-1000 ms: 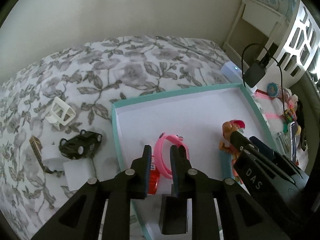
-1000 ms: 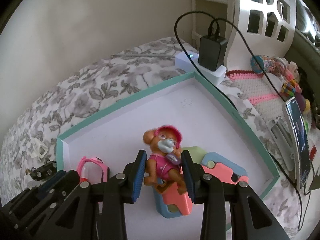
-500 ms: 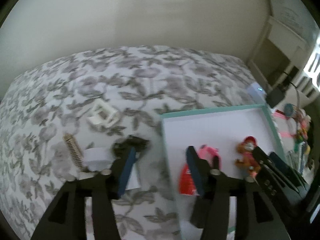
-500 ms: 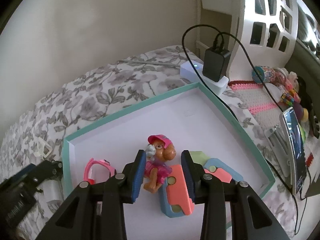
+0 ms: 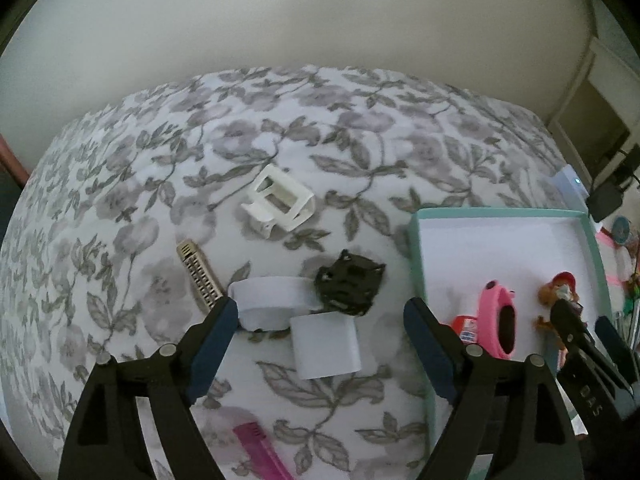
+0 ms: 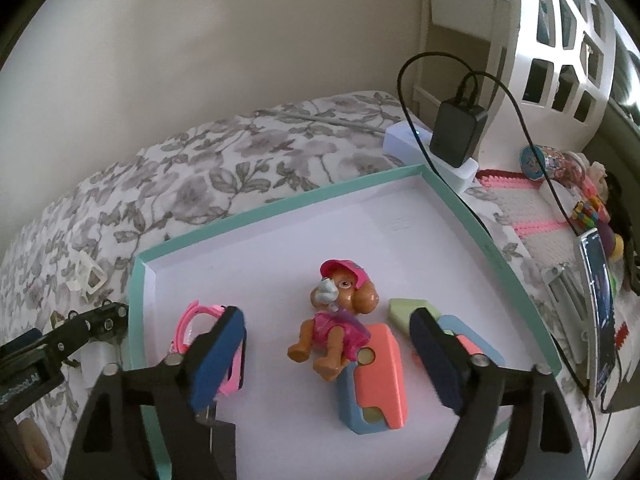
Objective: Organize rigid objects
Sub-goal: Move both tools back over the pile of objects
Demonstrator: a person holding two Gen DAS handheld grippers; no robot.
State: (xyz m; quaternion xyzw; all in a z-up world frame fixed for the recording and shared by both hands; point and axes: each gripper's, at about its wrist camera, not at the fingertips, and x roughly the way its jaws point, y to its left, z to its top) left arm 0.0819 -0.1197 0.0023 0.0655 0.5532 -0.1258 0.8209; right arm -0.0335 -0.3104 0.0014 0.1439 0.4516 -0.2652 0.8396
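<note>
1. I see a plain cream painted wall filling the top of both views, bare and evenly lit.
2. Work surface is a bed with a white cover printed in grey leaves and flowers.
3. Right of the bed: a white wooden shelf unit against the wall.
4. Next to it, a curved white panel with rectangular cut-outs; bright glare behind it, upper right.
5. A white power strip sits at the bed's far right corner, a black plug-in charger block with black cables in it.
6. Light is soft daylight; left wrist view slightly blurred.
</note>
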